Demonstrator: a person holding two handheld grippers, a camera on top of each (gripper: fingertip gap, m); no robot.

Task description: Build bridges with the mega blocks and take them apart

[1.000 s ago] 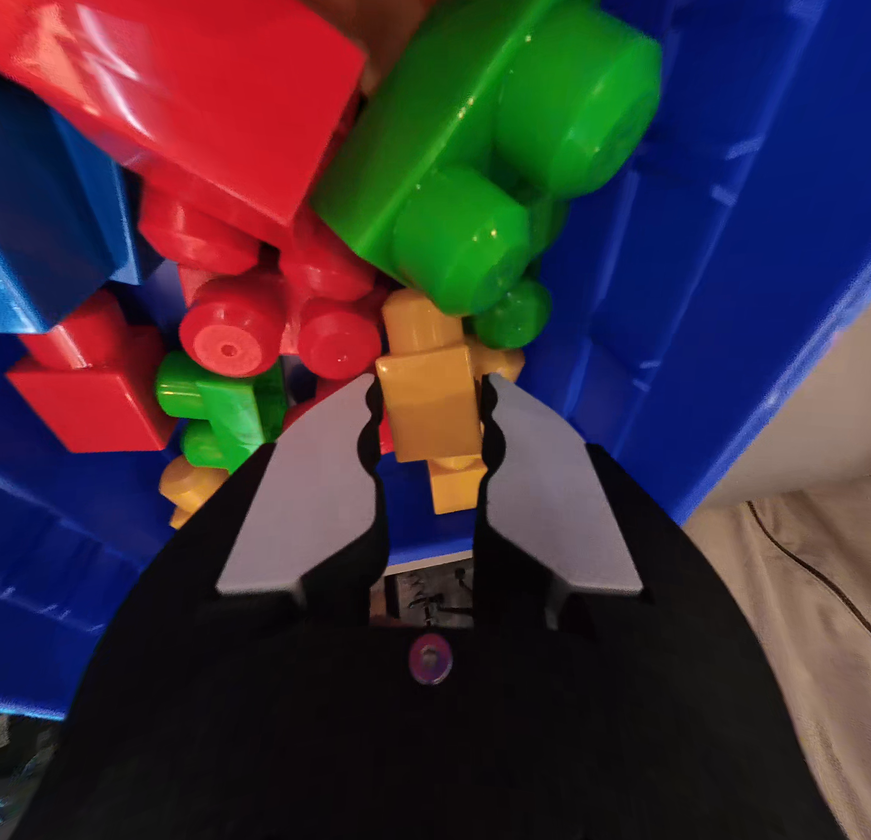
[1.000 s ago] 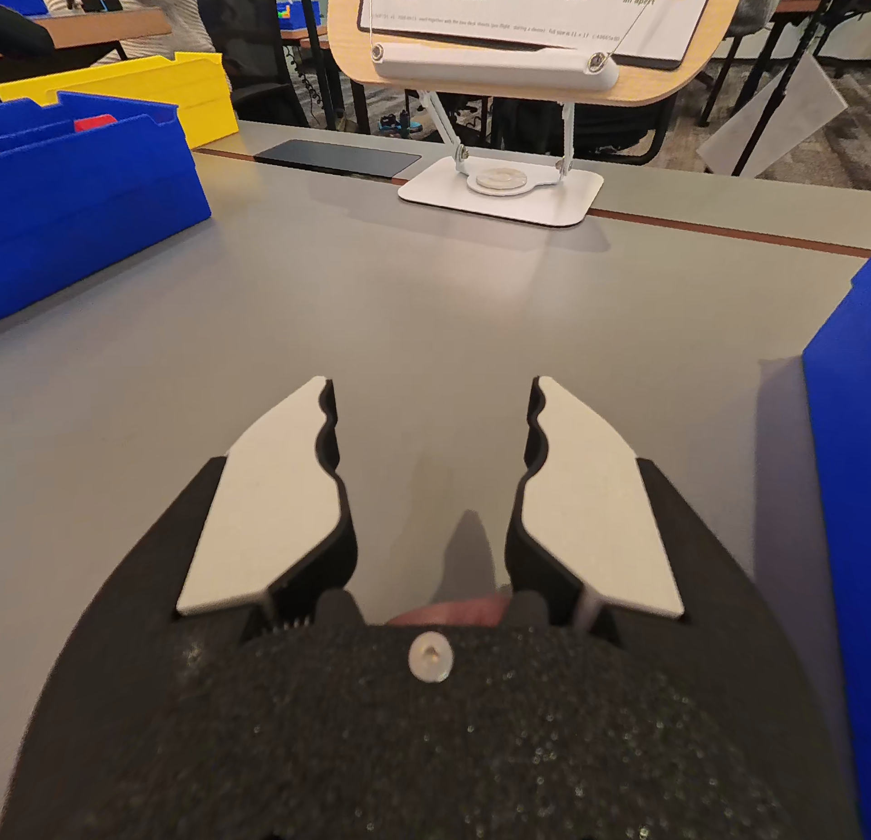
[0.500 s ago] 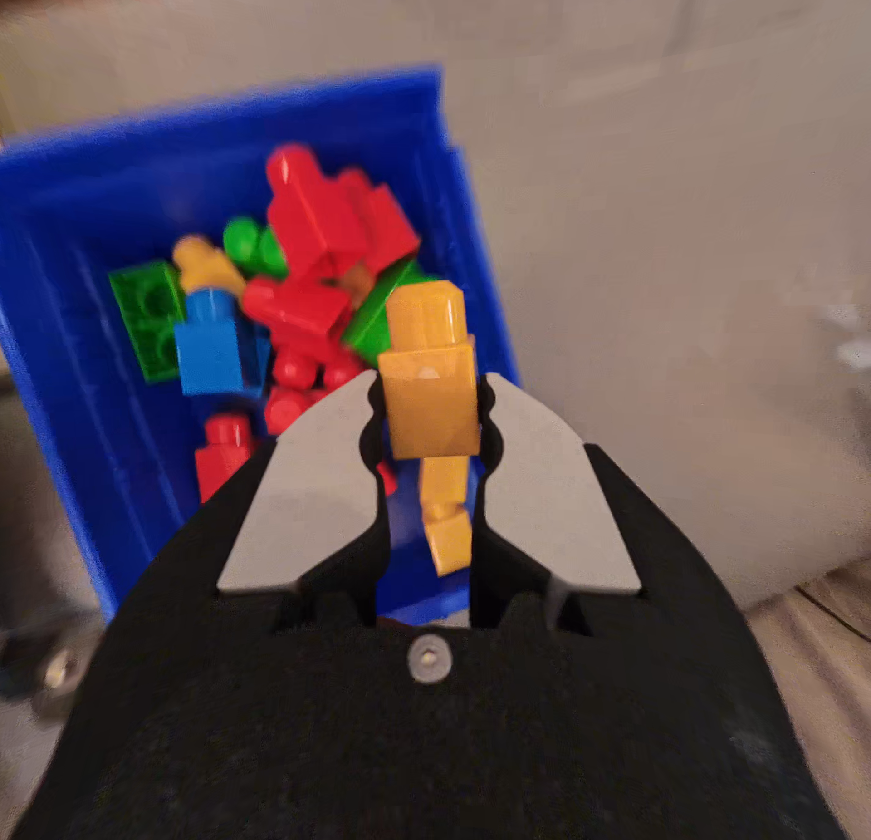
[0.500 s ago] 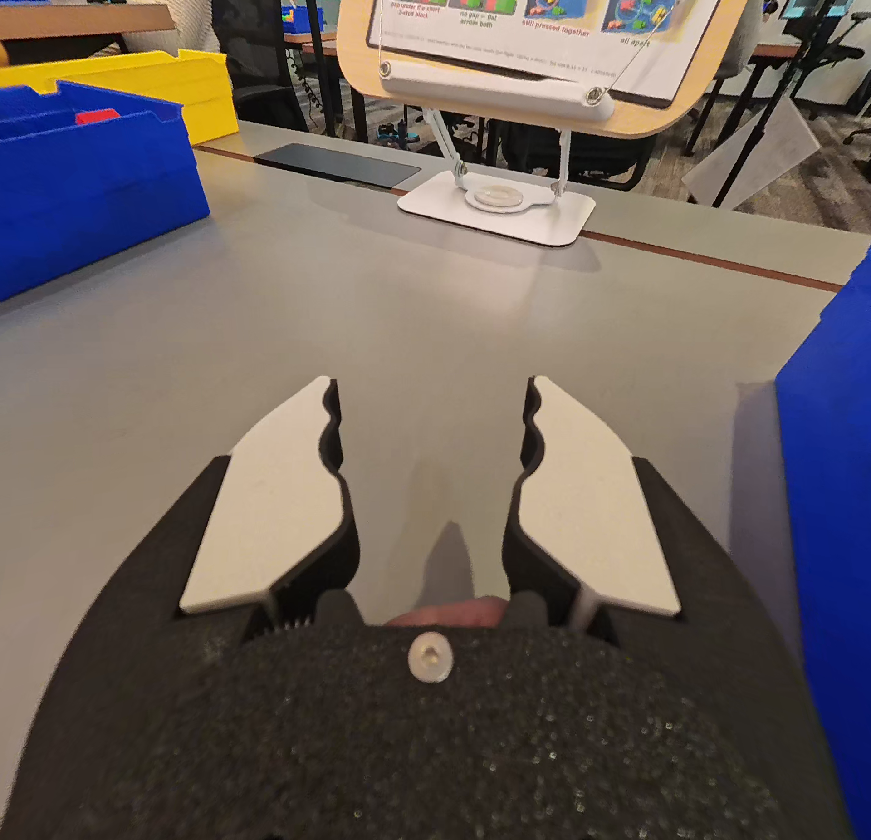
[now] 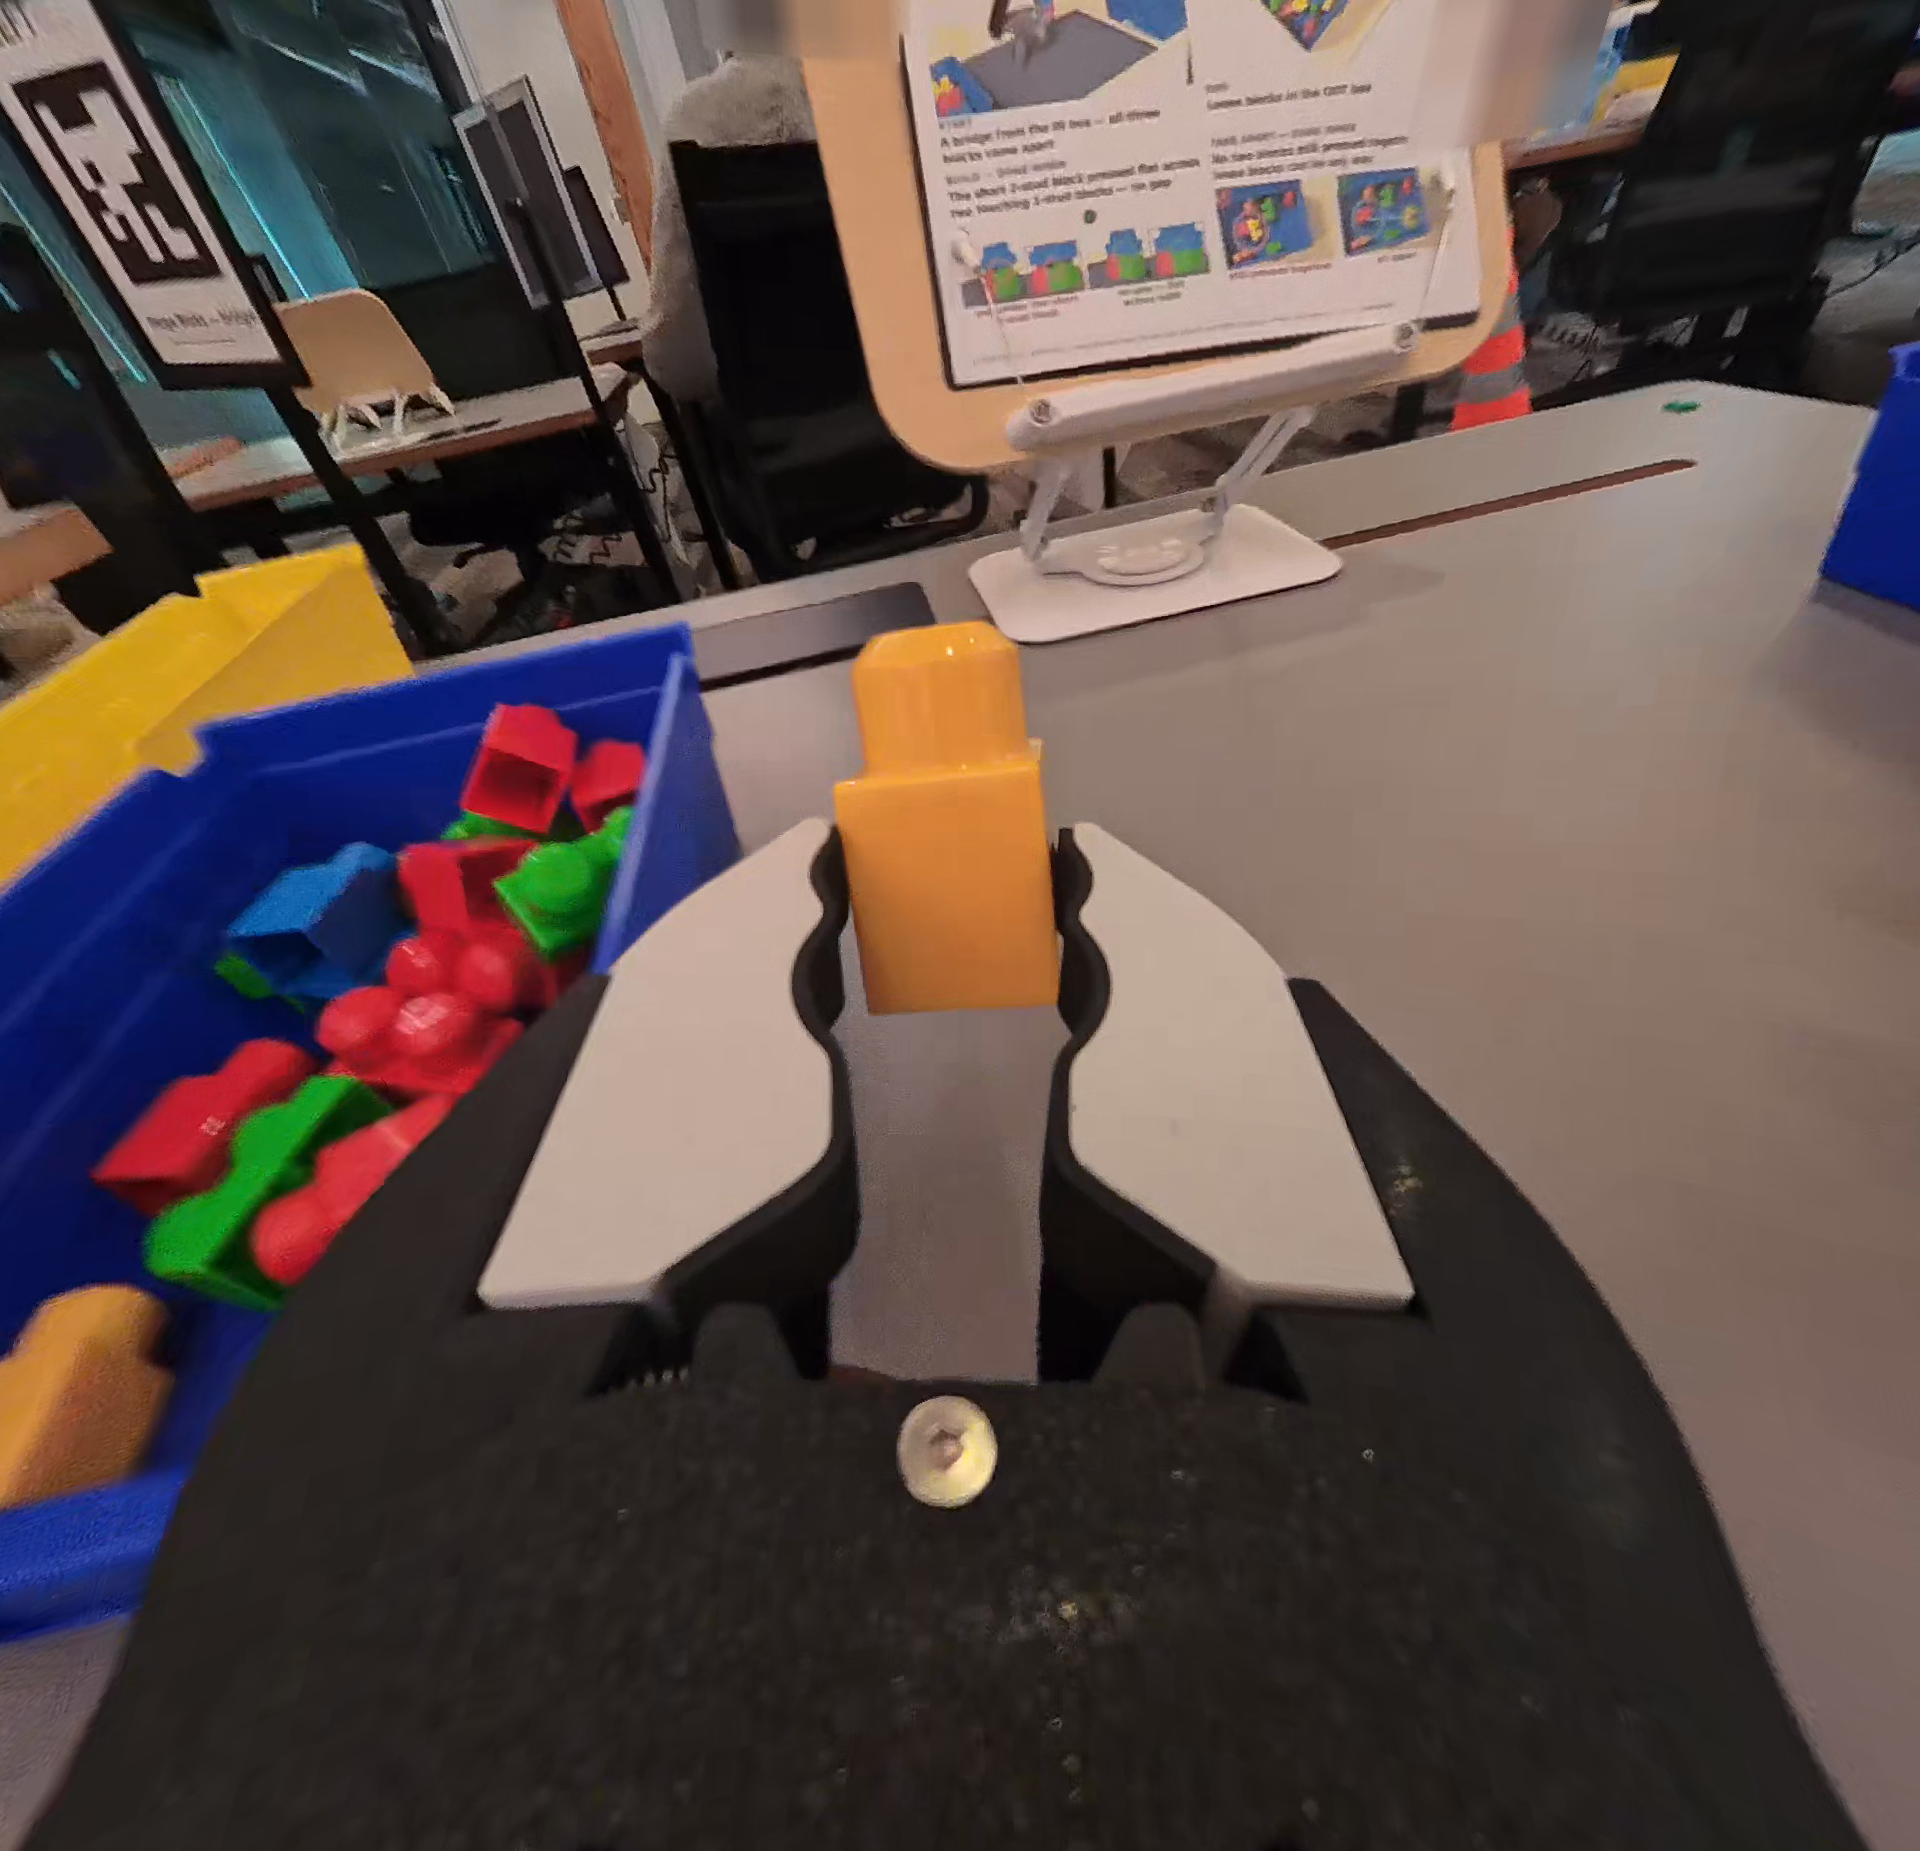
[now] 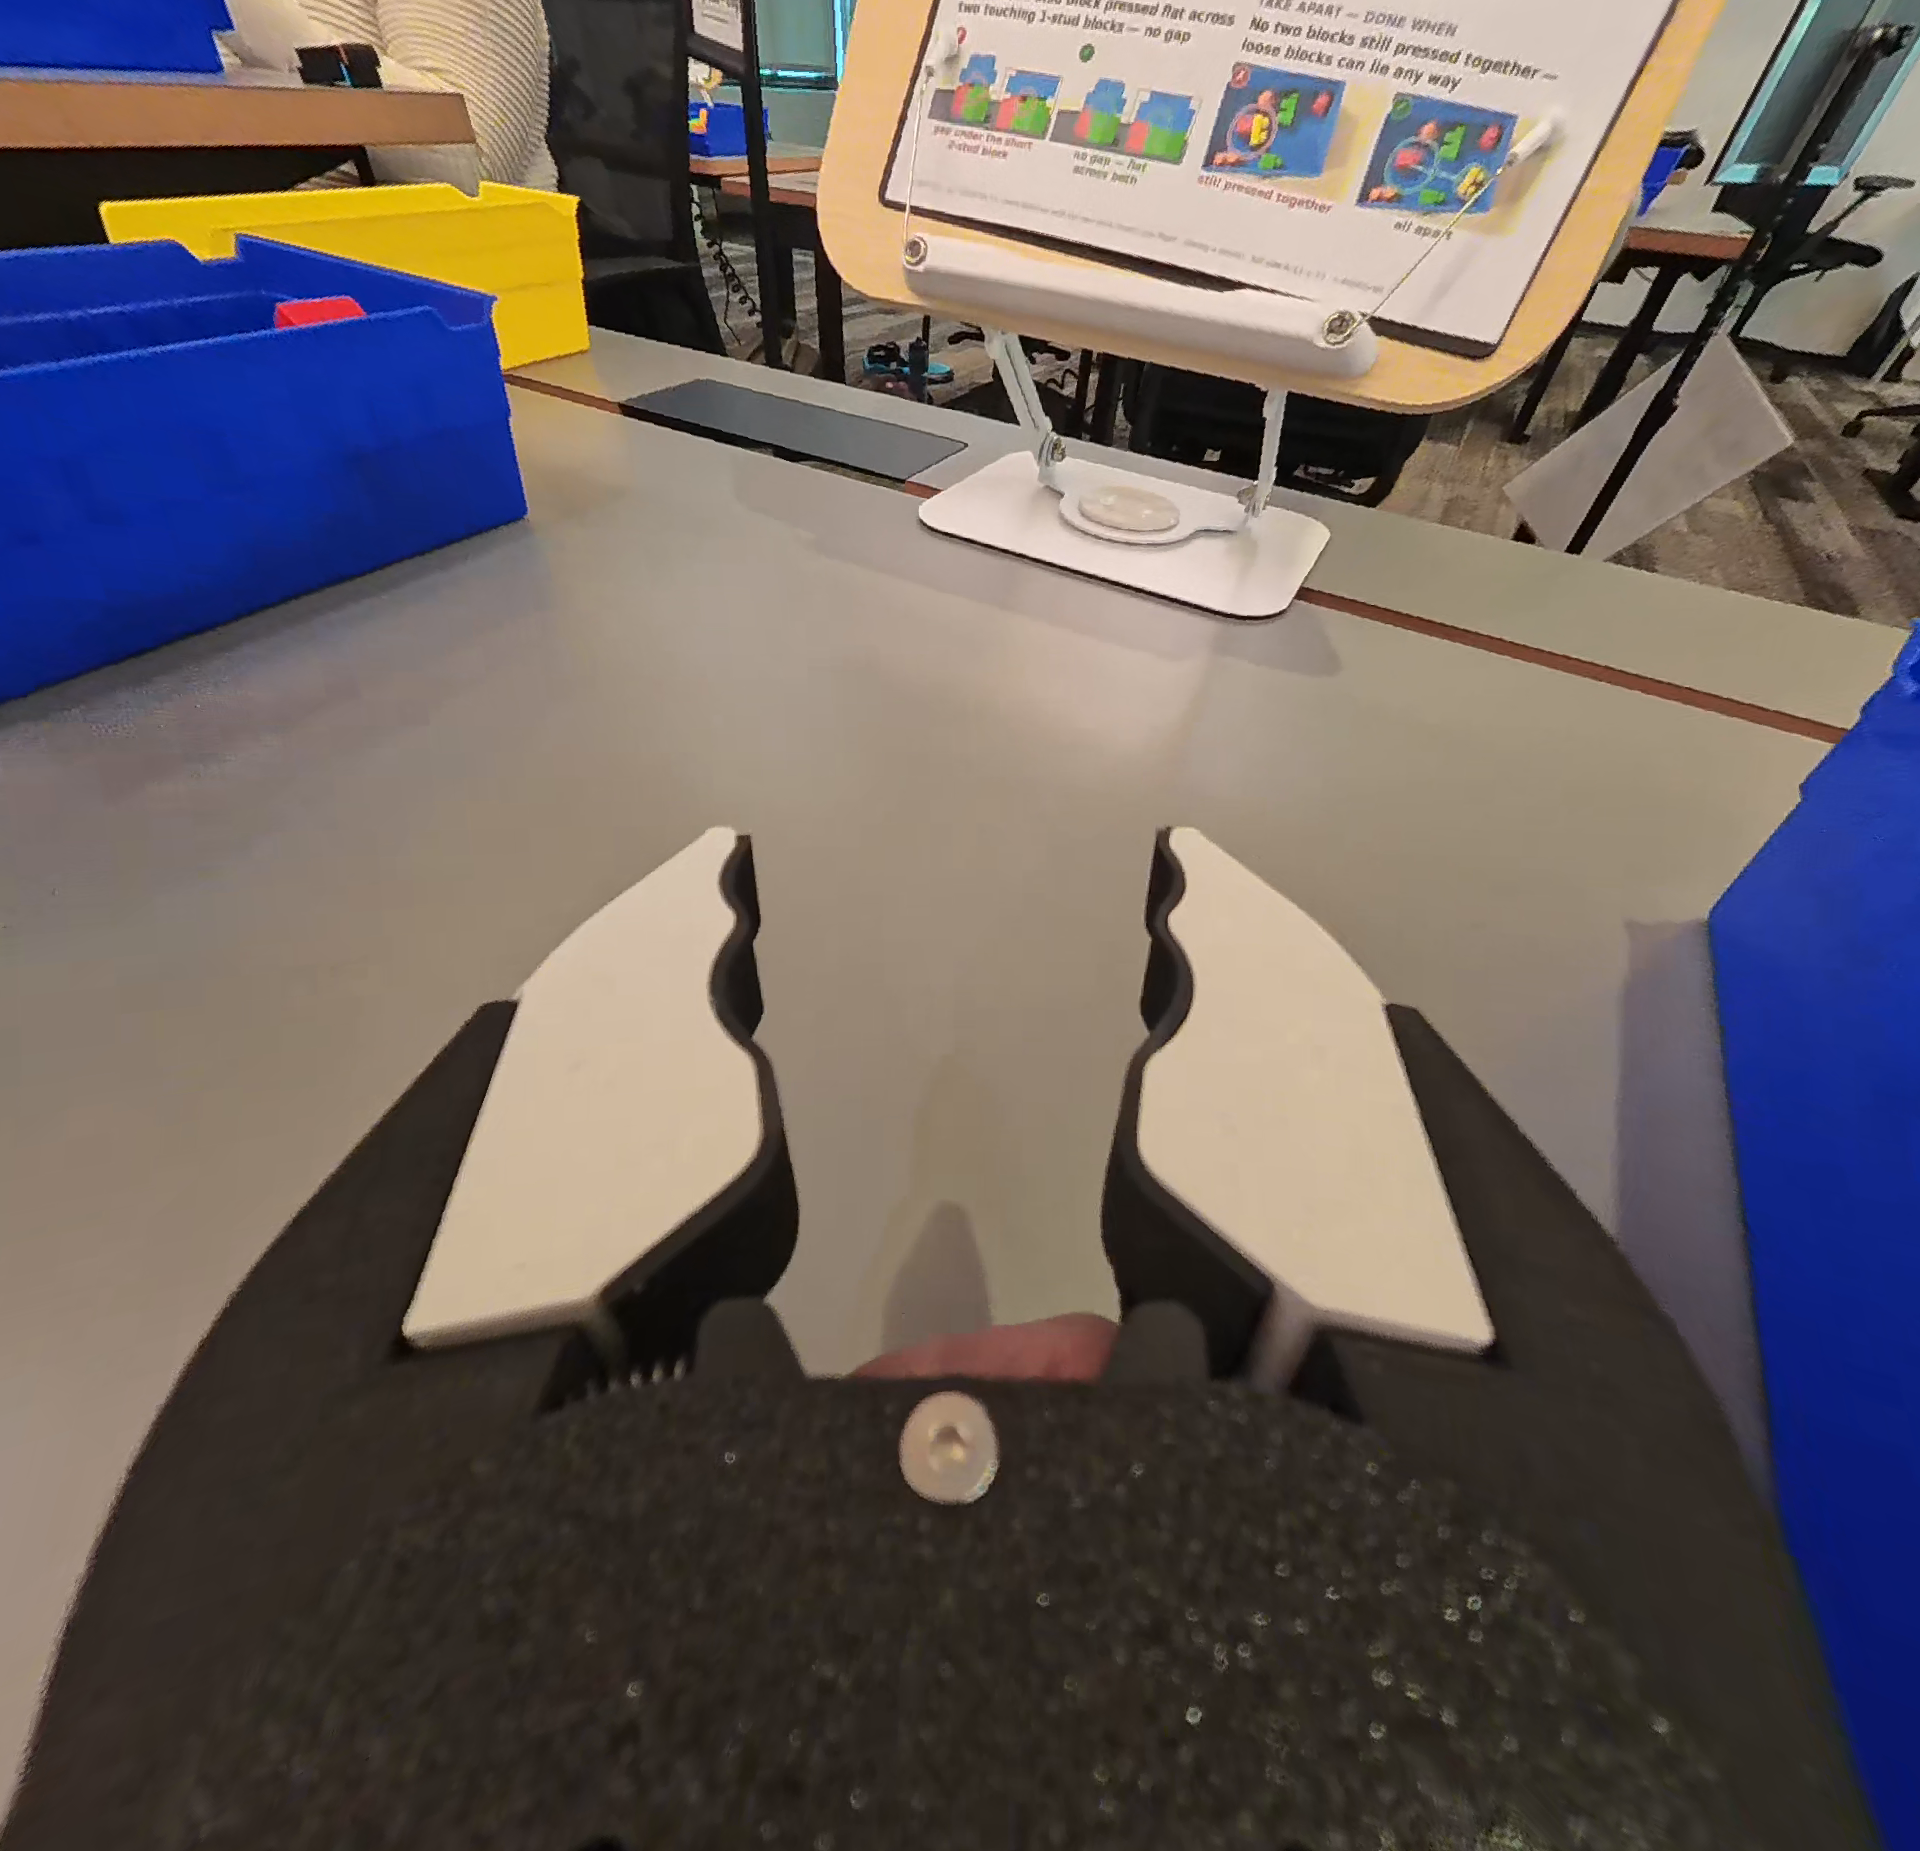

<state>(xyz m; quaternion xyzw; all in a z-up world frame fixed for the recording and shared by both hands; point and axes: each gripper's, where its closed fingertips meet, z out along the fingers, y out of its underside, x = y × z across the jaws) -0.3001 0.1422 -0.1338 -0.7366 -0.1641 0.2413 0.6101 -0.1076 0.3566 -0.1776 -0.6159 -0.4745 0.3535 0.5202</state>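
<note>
My left gripper [image 5: 945, 866] is shut on an orange one-stud block [image 5: 945, 866] and holds it upright above the grey table [image 5: 1455, 814], just right of the blue bin [image 5: 665, 741]. The bin holds several red, green, blue and orange blocks [image 5: 416, 1001]. My right gripper [image 6: 948, 866] is open and empty, low over the grey table [image 6: 831, 741]. The same blue bin [image 6: 239, 451] stands at the left in the right wrist view, with a red block [image 6: 317, 311] showing over its rim.
A stand with an instruction sheet [image 5: 1195, 274] sits at the table's back edge; it also shows in the right wrist view [image 6: 1132, 523]. A yellow bin [image 6: 416, 243] stands behind the blue one. Another blue bin [image 6: 1829, 1178] is close on the right.
My left gripper lifted the orange block out of the blue bin and swung up and right over the table. My right gripper moved slightly, still open.
</note>
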